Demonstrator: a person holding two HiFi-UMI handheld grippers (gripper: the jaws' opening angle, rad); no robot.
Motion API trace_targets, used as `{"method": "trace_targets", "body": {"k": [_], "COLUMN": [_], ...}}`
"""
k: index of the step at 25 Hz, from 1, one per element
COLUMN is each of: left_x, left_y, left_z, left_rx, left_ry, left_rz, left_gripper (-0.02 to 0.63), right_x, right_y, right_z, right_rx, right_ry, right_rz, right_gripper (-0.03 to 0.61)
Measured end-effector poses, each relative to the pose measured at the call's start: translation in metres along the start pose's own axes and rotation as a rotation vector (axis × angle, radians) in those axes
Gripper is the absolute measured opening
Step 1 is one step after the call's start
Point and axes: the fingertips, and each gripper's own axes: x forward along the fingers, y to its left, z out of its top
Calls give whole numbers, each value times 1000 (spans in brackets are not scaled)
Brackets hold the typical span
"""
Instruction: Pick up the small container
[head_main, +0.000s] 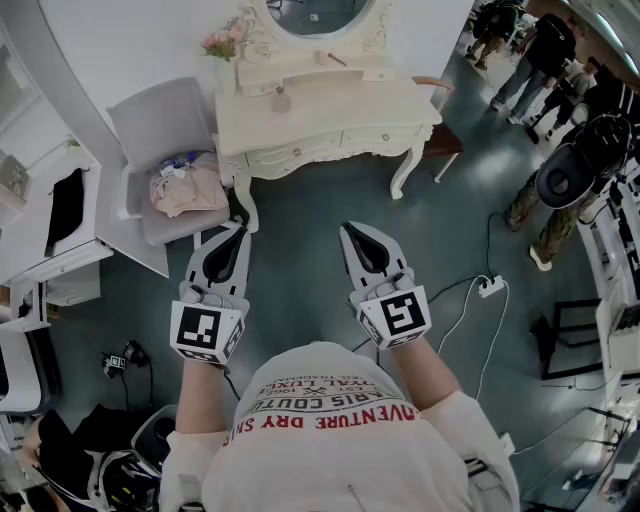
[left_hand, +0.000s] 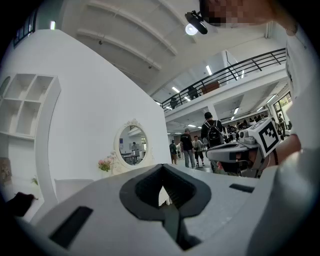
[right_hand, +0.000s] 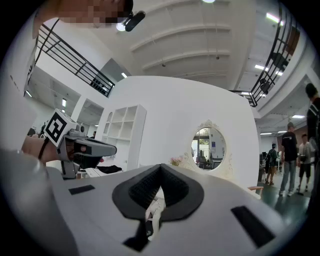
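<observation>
As far as I can judge, none of the pick-up is done yet. The left gripper (head_main: 238, 232) is held level above the floor (head_main: 300, 270). Its fingers are clenched tip to tip with nothing between them, and its own view shows the same. Ahead of those fingers and off to their left stands a grey chair (head_main: 160, 125) with a pink cloth (head_main: 188, 190) heaped on the seat.

Straight ahead of both pairs of fingers, and well apart from them, is the white bench (head_main: 340, 110) with a round mirror (head_main: 320, 12) at its back. On its top, roughly ahead of the left fingers, sits a small roundish thing that I take for the small container (head_main: 281, 99), though it is too small to be sure.

The right gripper (head_main: 348, 232) is level beside the left one, fingers also clenched and empty, pointing at the bench. People (head_main: 548, 45) stand far off to the right of those fingers.

The whole job is left: close in on the bench, spread one pair of fingers, set them around the container, clamp and lift.
</observation>
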Motion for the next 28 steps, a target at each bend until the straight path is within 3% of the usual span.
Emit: {"method": "trace_targets", "body": {"k": [18, 28], "left_x": [60, 126], "left_y": [-13, 5], "left_z": [-15, -48], "left_rx": [-31, -66], "left_ry": [-6, 62], "left_rz": [-11, -15], "left_gripper": [6, 6], "right_x": [15, 66], "right_y": [-44, -93], "right_z": [-21, -64], "right_rx": [15, 56], "right_ry": [6, 73], "right_rz": [28, 52], "right_gripper": [-3, -2]}}
